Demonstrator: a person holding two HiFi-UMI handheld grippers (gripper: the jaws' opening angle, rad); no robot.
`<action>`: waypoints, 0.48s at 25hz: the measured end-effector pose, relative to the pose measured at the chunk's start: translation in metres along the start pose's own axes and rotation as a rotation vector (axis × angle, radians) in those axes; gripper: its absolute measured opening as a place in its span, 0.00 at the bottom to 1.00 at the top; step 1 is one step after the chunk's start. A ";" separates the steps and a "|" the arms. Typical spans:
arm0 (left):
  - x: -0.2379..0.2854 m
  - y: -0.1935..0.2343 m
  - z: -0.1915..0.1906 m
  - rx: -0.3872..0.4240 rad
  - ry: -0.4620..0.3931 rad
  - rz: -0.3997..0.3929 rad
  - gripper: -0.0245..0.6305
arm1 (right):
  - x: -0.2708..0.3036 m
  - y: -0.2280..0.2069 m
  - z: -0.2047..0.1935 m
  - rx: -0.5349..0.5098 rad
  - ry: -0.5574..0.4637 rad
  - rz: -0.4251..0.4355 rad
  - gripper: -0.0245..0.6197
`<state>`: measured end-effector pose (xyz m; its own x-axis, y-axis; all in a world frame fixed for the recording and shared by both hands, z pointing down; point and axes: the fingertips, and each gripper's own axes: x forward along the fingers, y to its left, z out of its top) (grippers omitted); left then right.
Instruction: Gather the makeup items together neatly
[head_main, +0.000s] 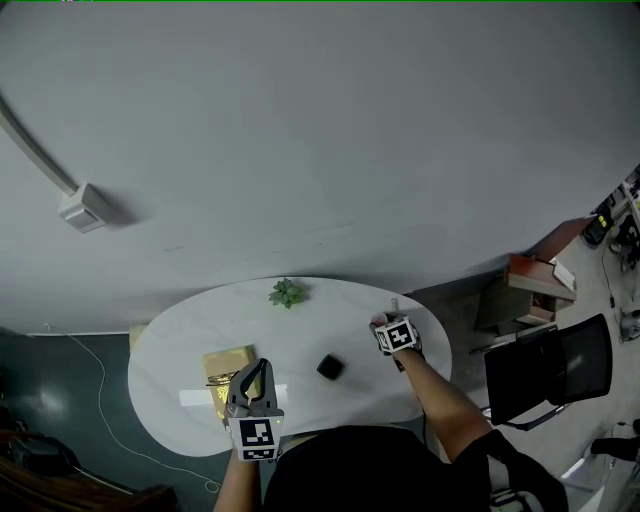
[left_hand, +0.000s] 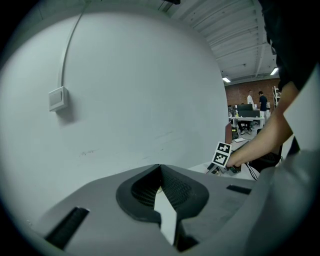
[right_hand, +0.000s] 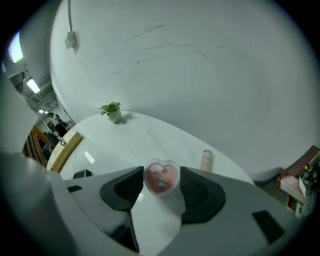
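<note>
The gathering looks to be at an early stage, because the items lie spread over the white bench and no neat group is formed yet. The right tongs are closed on a small heart-shaped compact, clear with a red inside, and both pads are against its sides; I cannot tell whether it rests on the bench or is lifted from it. A beige tube (perhaps a lipstick, it is too small to be sure) lies just beyond these tongs and a little to their right. A small black case sits between the two tongs, apart from both. The left tongs have their tips together and nothing between them; they hang beside a golden box, which lies just to their left. A little potted plant stands farther away, beyond both tongs. In my judgement, the compact must be brought to one place, probably near the box, and then the tube and the black case remain to be collected.
</note>
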<state>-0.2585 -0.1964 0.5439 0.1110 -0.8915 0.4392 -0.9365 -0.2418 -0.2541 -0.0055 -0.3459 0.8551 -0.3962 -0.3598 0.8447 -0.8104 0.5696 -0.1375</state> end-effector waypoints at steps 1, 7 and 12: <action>0.002 0.000 -0.001 0.000 0.002 -0.002 0.07 | 0.003 -0.001 0.000 0.003 0.005 -0.001 0.42; 0.011 0.003 -0.002 -0.005 0.011 -0.006 0.07 | 0.010 -0.002 -0.002 0.013 0.008 -0.008 0.42; 0.016 -0.003 0.002 -0.005 0.004 -0.018 0.07 | -0.001 0.001 -0.006 0.024 -0.013 0.026 0.42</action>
<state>-0.2529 -0.2110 0.5500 0.1266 -0.8856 0.4469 -0.9359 -0.2559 -0.2420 -0.0035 -0.3407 0.8567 -0.4231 -0.3549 0.8337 -0.8098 0.5609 -0.1722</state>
